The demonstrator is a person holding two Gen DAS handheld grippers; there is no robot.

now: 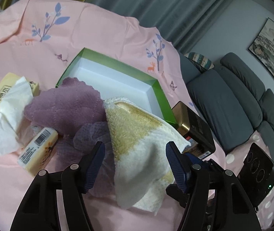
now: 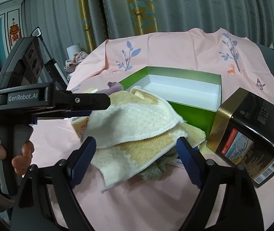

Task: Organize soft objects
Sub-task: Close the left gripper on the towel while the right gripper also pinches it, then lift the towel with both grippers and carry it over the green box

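Observation:
A cream and yellow towel (image 1: 137, 134) lies crumpled on the pink cloth in front of an open green box (image 1: 156, 82) with a white inside. It also shows in the right wrist view (image 2: 137, 123), with the green box (image 2: 194, 107) behind it. My left gripper (image 1: 135, 150) is open, its fingers either side of the towel's near corner. My right gripper (image 2: 135, 146) is open around the towel's near edge. A purple towel (image 1: 67, 107) and a purple mesh puff (image 1: 90, 134) lie left of it. The left gripper's body (image 2: 50, 100) crosses the right wrist view.
A black and gold tin (image 1: 194, 127) lies right of the box; it also shows in the right wrist view (image 2: 252, 134). A tissue pack (image 1: 6, 96) and a small yellow packet (image 1: 38, 150) lie at left. A grey sofa (image 1: 233, 105) stands beyond the table.

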